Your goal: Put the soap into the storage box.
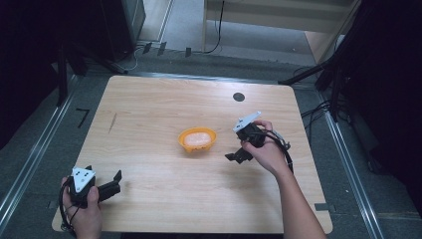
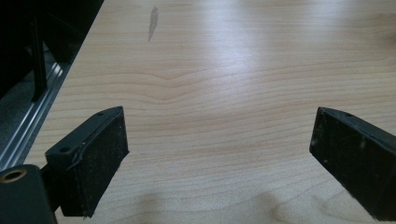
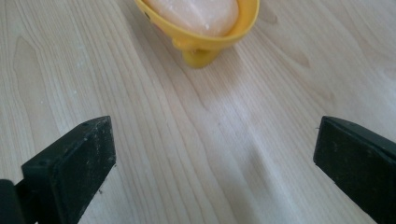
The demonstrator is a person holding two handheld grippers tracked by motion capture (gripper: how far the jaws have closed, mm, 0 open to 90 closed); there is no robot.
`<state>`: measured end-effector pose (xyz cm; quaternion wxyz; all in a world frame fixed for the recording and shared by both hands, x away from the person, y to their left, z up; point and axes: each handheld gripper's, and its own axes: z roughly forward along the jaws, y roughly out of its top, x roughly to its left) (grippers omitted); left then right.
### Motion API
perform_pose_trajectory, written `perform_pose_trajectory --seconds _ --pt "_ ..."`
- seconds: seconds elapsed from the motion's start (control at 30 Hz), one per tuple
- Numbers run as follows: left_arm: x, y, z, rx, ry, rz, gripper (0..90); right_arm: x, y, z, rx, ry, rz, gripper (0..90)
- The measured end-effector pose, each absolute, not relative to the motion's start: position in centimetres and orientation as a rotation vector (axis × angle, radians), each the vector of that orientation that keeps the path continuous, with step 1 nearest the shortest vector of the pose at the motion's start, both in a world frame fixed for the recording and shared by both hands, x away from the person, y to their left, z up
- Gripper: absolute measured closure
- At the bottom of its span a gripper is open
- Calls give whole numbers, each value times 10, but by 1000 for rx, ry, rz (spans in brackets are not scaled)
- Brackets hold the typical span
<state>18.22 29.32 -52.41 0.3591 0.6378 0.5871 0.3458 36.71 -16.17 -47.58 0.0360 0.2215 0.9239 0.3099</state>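
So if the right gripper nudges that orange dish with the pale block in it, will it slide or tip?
The orange dish stands on a small foot, so a rim push may tip it. It looks like thin plastic, probably light. The pale block lies loose inside and may shift.

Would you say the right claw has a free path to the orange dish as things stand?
Probably yes: the right claw is open and faces the orange dish, with bare table between them.

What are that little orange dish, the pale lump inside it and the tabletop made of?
The dish looks like moulded plastic: a smooth, even orange-yellow shell with a thin rim and a small foot. The lump in it is pale peach and slightly glossy, perhaps soap, though I cannot be sure. The table looks like light wood or a wood-pattern laminate, with visible grain and a soft sheen.
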Motion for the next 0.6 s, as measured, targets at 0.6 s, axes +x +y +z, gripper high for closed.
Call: perform_pose_trajectory --seconds 0.6 --pt "183 293 -524 1652 1518 892 47 335 -205 -499 886 2743 989 0"
